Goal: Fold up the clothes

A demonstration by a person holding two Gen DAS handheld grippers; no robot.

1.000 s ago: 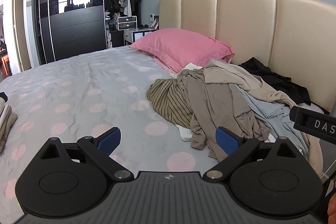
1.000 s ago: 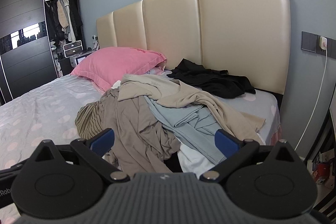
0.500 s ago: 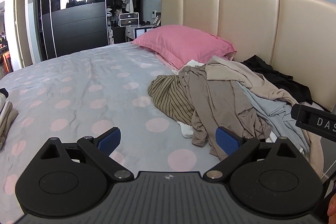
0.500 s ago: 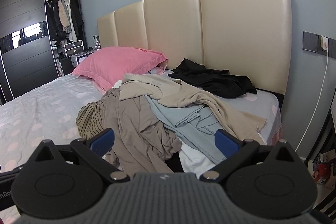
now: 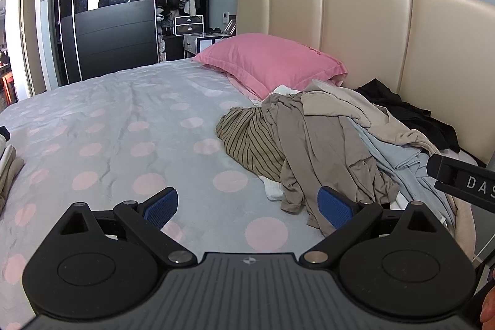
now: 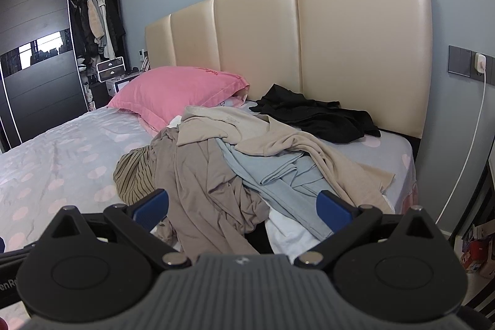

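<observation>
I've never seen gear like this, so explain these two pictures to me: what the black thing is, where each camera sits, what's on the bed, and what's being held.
There is no robot. A person carries a handheld claw in each hand, each with a camera looking forward along its blue-padded fingers. One picture comes from the left claw, the other from the right claw. Both are open and hold nothing. On the spotted bed lie a pile of unfolded clothes, a black garment beside the headboard and a pink pillow.
</observation>
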